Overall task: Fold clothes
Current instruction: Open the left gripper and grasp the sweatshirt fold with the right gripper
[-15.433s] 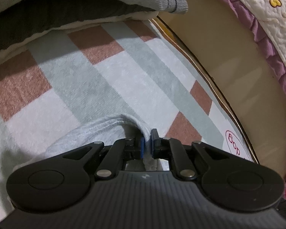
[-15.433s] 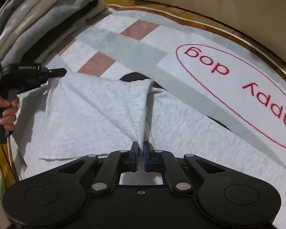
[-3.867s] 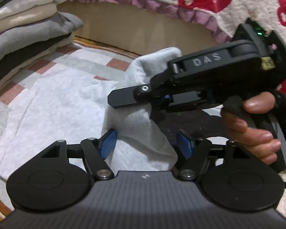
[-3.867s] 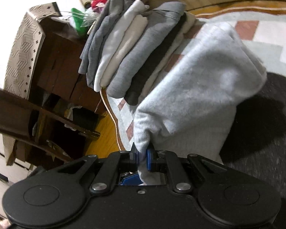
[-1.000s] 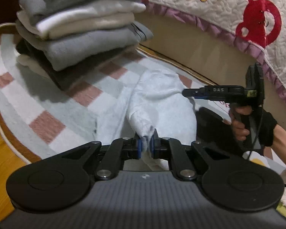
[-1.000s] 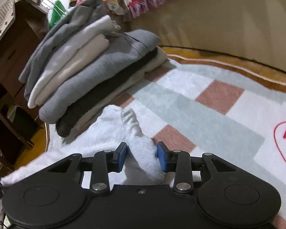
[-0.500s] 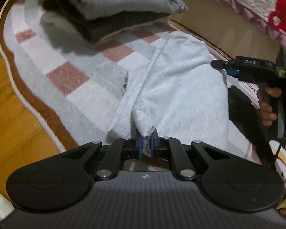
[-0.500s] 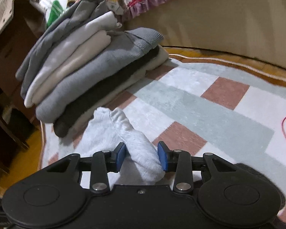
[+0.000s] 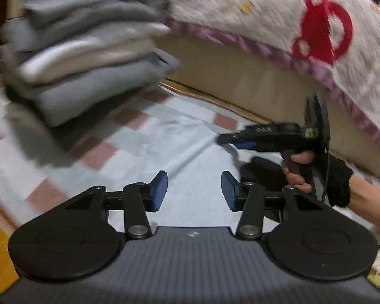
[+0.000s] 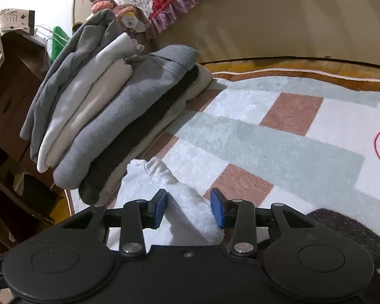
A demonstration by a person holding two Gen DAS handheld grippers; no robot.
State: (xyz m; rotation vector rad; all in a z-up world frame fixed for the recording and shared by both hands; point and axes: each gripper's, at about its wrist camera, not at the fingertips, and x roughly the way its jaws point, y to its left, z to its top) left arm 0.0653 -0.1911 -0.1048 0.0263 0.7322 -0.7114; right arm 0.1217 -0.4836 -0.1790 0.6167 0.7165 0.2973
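Left wrist: two hand-held grippers, left (image 9: pixel 193 191) just opened, empty; right (image 10: pixel 188 209) agape around one grey garment (image 10: pixel 187 210).

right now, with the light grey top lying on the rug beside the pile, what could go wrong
1. The pile of folded clothes leans and sits close to the light grey top; a tug could tip it.
2. The left gripper has just opened with nothing between its pads, so that side may slump out of its fold.
3. The right gripper straddles a bunched ridge of cloth; closing there could crease it.
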